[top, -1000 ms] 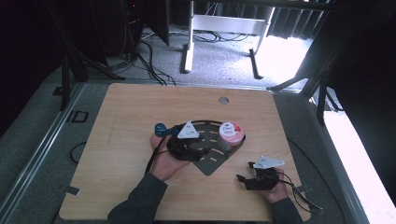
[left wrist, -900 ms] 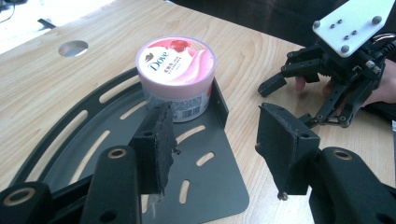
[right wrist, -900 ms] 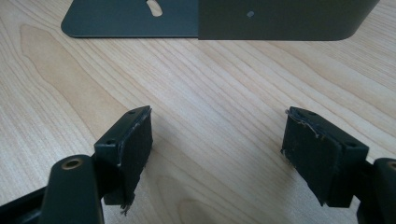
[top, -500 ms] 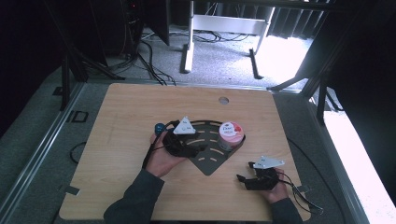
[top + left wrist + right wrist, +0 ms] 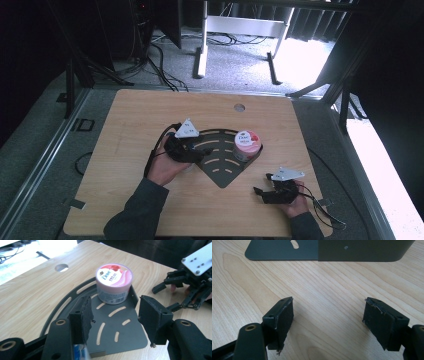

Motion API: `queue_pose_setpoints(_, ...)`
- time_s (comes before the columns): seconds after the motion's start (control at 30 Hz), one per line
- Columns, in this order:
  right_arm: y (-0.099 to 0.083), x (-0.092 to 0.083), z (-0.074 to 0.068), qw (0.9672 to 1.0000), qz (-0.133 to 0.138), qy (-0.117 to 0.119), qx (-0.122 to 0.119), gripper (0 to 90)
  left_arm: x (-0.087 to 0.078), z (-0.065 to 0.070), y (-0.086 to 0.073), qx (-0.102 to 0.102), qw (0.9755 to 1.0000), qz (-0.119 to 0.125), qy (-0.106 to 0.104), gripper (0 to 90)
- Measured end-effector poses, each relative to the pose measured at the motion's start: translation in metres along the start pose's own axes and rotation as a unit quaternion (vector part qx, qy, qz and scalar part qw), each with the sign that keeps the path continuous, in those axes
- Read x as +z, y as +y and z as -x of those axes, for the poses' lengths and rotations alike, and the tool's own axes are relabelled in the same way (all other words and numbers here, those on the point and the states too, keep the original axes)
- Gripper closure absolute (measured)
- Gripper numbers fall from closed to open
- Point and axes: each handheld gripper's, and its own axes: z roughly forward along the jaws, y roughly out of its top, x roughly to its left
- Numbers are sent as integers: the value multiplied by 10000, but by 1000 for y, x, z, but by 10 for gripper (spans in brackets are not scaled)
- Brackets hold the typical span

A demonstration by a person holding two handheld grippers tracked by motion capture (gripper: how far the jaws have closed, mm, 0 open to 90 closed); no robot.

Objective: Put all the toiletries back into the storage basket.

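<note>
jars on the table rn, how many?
1. The pink-lidded jar stands in the right corner of the dark slotted corner shelf, mid-table. The left gripper may hide more beneath it.

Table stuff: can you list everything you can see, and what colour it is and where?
Table: one, light wood, with a round hole near its far edge.
Rack: one, dark grey metal, fan-shaped with slots, lying at the table's middle.
Tub: one, pink and white lid, standing on the rack's right corner.
Floor cables: several, black, beyond the table.
Left gripper: one, black, jaws open above the rack, facing the tub.
Right gripper: one, black, jaws open over bare wood near the rack.
</note>
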Motion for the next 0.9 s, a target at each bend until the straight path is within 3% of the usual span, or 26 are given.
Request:
queue_pose_setpoints(0.43,0,0,0,10000,-6,25,-14,236,-14,-19,-4,-117,9996,-31,250,431)
queue_pose_setpoints(0.67,0,0,0,10000,-8,33,-22,236,-14,-25,-12,-146,9987,-259,407,421)
queue_pose_setpoints(0.9,0,0,0,10000,-7,39,-25,236,-14,-27,-17,-117,9981,-431,431,478)
